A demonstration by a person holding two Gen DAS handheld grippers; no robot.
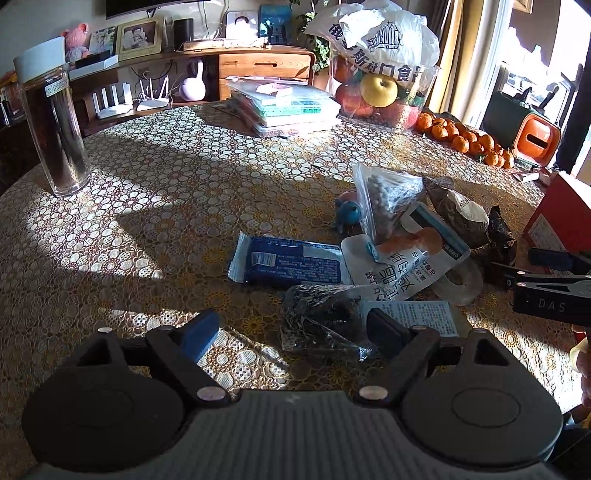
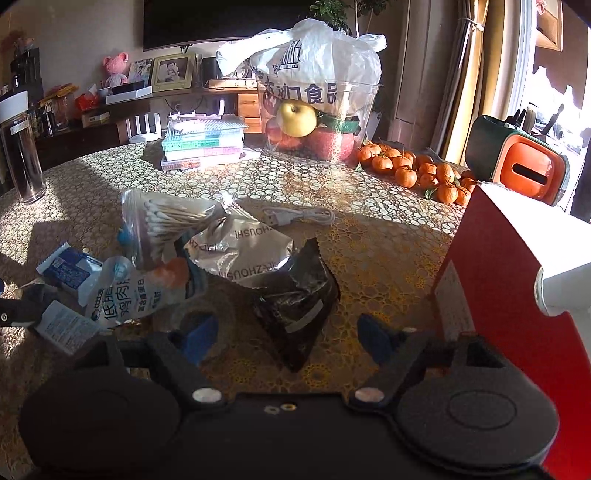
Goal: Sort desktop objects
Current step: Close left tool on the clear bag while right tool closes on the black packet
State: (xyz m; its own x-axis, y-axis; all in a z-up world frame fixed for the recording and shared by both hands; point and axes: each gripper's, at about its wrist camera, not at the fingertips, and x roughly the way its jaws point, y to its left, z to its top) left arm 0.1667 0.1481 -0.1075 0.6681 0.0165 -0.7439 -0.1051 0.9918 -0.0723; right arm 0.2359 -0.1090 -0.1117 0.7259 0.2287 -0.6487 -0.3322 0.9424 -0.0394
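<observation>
Both tools gape empty over the snack pile on the desk (image 1: 147,177), the left tool (image 1: 291,332) nearing a clear dark bag (image 1: 317,321), the right tool (image 2: 284,338) a black packet (image 2: 299,306); next, each must close on its pick.

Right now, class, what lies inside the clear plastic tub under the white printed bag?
Inside the clear plastic tub: a yellow apple and red apples. The white printed bag covers whatever lies higher.

Home living room, lace-patterned table (image 1: 147,192), framed photo (image 1: 139,37), fruit bowl (image 2: 321,122), wall television (image 2: 221,22), routers (image 1: 114,99)
</observation>
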